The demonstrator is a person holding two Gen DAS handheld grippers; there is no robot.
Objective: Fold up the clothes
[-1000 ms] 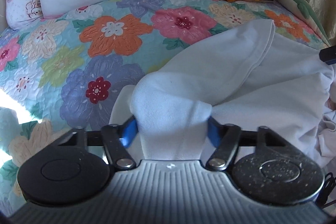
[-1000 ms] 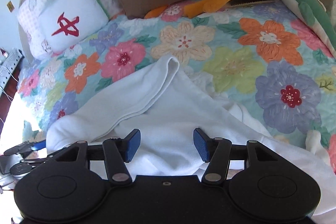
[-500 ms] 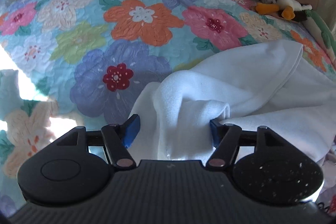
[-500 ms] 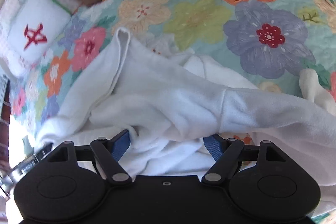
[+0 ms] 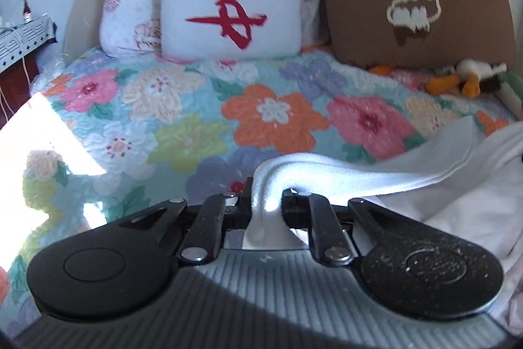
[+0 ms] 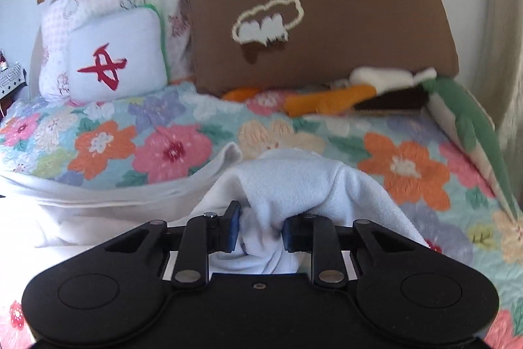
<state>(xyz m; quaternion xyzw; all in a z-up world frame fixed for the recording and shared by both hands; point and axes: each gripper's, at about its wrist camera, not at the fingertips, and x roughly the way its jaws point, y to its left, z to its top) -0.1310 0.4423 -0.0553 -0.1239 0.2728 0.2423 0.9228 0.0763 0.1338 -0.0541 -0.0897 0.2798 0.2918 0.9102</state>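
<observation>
garment (image 5: 343, 175): white fleece, on bed | left gripper (image 5: 266, 201): jaws closing, thin fold pinched between them, cloth trailing right | right gripper (image 6: 260, 226): jaws closing, thick bunch between them | bed (image 5: 271, 116): floral quilt | pillows (image 5: 228, 12) at head

floral quilt (image 5: 268, 116), brown cushion (image 6: 327, 22), white pillow (image 5: 228, 12)

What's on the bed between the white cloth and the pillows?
Only bare floral quilt lies between the white cloth and the pillows, in both views.
</observation>
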